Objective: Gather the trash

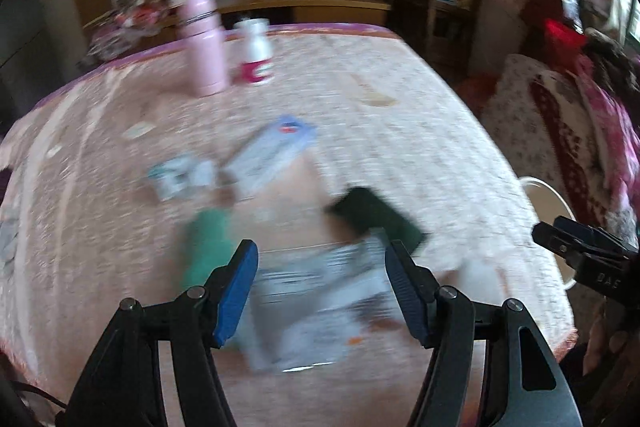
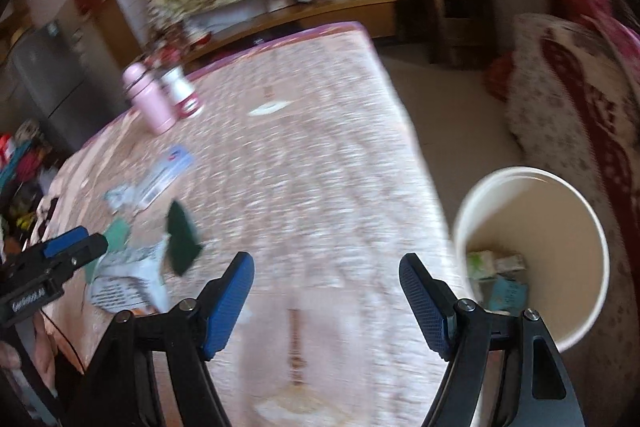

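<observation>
The left gripper [image 1: 322,291] hangs low over the near part of the table [image 1: 420,147], its blue-padded jaws spread wide and holding nothing. Between the pads and beneath them lies a grey-white printed wrapper [image 1: 320,311], flat on the pink patterned cloth; whether the pads touch it cannot be told through the blur. A dark green packet [image 1: 376,217] lies at about 1 o'clock from the wrapper, overlapping its far corner. A lighter green piece [image 1: 206,247] sits at 10 o'clock, just beside the left pad. Farther up the cloth, toward 11 o'clock, lie a pale blue-white box [image 1: 272,155] and a small teal-and-white carton [image 1: 180,177], close together. At the far edge stand a pink flask [image 1: 202,45] and a white bottle with a red label [image 1: 256,53], side by side.

The right gripper [image 2: 326,301] is held level over the table's near right side, jaws released and wide apart, nothing between them. At about 3 o'clock from it, off the table edge, stands a white bin [image 2: 568,239] with a few pieces of packaging in its bottom. The left gripper shows at 9 o'clock in the right wrist view, above the litter.
</observation>
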{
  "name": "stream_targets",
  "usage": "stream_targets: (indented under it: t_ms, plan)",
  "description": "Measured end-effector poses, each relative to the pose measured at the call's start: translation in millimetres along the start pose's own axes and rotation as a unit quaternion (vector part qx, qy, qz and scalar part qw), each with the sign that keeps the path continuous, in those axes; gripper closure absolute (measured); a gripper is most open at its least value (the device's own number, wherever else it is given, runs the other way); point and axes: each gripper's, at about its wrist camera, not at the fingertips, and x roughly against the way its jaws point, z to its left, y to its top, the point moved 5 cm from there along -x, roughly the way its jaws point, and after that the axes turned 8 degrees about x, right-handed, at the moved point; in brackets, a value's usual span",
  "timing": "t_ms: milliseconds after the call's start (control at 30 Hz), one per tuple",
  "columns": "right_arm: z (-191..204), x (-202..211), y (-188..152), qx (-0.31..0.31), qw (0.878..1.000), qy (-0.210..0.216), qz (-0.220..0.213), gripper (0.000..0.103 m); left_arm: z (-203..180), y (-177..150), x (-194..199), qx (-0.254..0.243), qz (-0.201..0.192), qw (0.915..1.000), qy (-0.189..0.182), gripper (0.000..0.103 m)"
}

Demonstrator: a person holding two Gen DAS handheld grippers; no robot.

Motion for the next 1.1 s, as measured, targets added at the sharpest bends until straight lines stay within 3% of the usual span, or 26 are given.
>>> stream_targets:
  t_ms: [167, 300, 667, 800, 833, 867, 900, 1000, 1100]
  plan:
    - [44.5, -27.2, 9.2, 0.02, 0.998, 0.058, 0.02, 0.025, 61.6, -0.3, -8.0, 0.045, 0.014, 0.9983, 0.033, 0.036]
    - [78.4, -50.4, 18.9, 0.045, 0.994, 0.09, 0.035, 0.025, 94.0, -5.2, -20.0, 0.092, 0.036, 0.9948, 0.025, 0.036]
    - [123.3, -110.4, 31.5, 0.105, 0.989, 0.073, 0.078, 0.026, 84.6, -13.3, -54.5, 0.095, 0.069, 0.9931, 0.0, 0.03]
    - [133.6, -127.5, 29.6, 0.119, 0.986, 0.066, 0.096, 0.038, 79.8, -14.7, -63.8, 0.098, 0.085, 0.9914, -0.016, 0.029]
    - [135.4, -128.1, 30.8, 0.129, 0.986, 0.052, 0.088, 0.052, 79.5, -14.6, -63.8, 0.096, 0.083, 0.9917, -0.015, 0.029]
    - [135.6, -128.2, 31.4, 0.132, 0.986, 0.047, 0.088, 0.059, 80.1, -14.3, -63.5, 0.096, 0.081, 0.992, -0.015, 0.032]
    - [133.9, -127.5, 32.3, 0.127, 0.987, 0.051, 0.086, 0.065, 80.6, -14.1, -62.2, 0.097, 0.077, 0.9921, -0.022, 0.042]
    - [120.6, -121.7, 34.1, 0.111, 0.989, 0.054, 0.078, 0.065, 81.7, -12.7, -58.5, 0.101, 0.083, 0.9902, -0.051, 0.06]
    - [107.3, -118.3, 34.0, 0.103, 0.99, 0.055, 0.076, 0.064, 84.5, -8.0, -50.2, 0.087, 0.066, 0.9935, -0.032, 0.064]
